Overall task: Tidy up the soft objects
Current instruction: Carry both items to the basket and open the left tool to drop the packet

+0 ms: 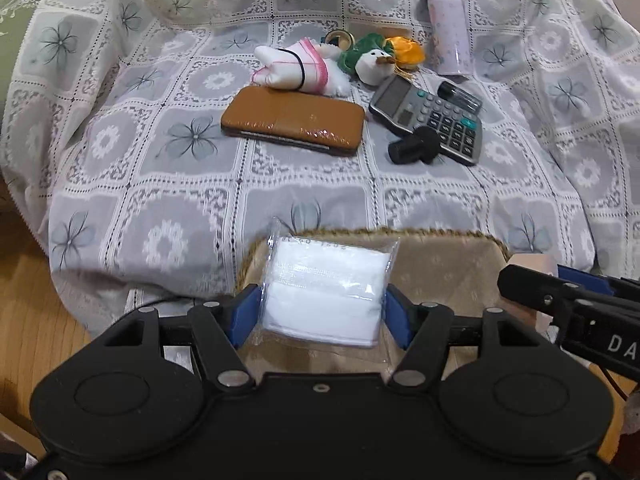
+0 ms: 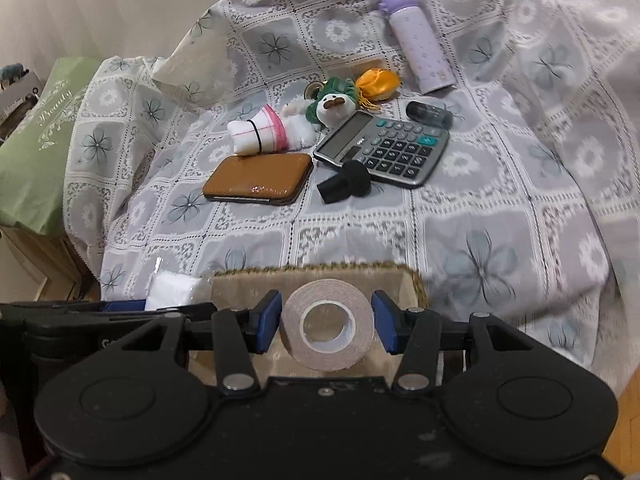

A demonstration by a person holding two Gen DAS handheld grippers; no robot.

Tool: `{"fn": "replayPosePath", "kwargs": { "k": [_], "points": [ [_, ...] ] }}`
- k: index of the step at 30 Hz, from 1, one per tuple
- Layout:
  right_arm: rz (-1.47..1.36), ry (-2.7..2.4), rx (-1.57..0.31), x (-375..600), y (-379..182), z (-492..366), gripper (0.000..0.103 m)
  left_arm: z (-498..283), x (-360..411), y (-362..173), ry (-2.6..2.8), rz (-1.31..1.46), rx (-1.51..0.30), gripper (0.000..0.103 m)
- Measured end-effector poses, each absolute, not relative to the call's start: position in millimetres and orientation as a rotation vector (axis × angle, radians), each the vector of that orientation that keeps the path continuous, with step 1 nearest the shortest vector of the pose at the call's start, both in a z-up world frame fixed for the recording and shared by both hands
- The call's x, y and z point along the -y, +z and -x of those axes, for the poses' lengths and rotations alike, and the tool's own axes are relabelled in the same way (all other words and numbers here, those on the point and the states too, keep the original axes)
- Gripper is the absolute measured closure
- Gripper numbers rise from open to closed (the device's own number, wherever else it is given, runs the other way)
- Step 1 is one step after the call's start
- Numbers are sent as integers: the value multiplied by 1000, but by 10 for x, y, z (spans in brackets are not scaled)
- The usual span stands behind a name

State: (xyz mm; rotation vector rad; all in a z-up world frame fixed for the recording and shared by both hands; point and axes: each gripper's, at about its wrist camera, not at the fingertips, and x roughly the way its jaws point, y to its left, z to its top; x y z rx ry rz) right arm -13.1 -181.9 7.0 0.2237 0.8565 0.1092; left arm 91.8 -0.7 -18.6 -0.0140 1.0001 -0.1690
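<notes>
White lacy cloth (image 1: 160,184) with grey flowers is covering the bed, and wood floor (image 1: 28,280) is showing at the left edge. A brown case (image 1: 294,120), a calculator (image 1: 428,120), a purple bottle (image 1: 446,24), a white plush toy (image 1: 300,66) and a green and white plush toy (image 1: 370,60) are lying well apart from the fingers, farther up the cloth. Close by, a tan basket (image 1: 460,264) with a braided rim is sitting at the near edge of the cloth. The left gripper (image 1: 322,304) is squeezing a white pad in a clear bag (image 1: 324,288) between its 2 blue pads (image 1: 248,306), right over the basket.

From the right wrist, the same cloth (image 2: 500,216) is lying over the bed, with a green pillow (image 2: 44,136) at the left and a pale wall behind. The right gripper (image 2: 326,322) is holding its 2 blue pads (image 2: 270,318) against the sides of a roll of tape (image 2: 328,324), which is standing on edge between them with its hole facing the camera. The roll is hanging over the basket (image 2: 248,288). The white pad (image 2: 176,290) is peeking in at the left, just beside the basket's rim.
</notes>
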Motion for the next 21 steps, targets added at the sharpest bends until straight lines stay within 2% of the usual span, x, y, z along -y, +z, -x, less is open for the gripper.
{"fn": "replayPosePath", "kwargs": {
  "k": [10,13,21],
  "points": [
    [-244,108,-798,1797,172,605,54,-598,39,-273,-139,11,-988,40],
    [-264,117,-791,1812,208,712,54,-514,49,-302,-128,0,-981,26],
    [-270,98,-797,1851,277,778,54,-286,2,-274,-96,-9,-958,19]
  ]
}}
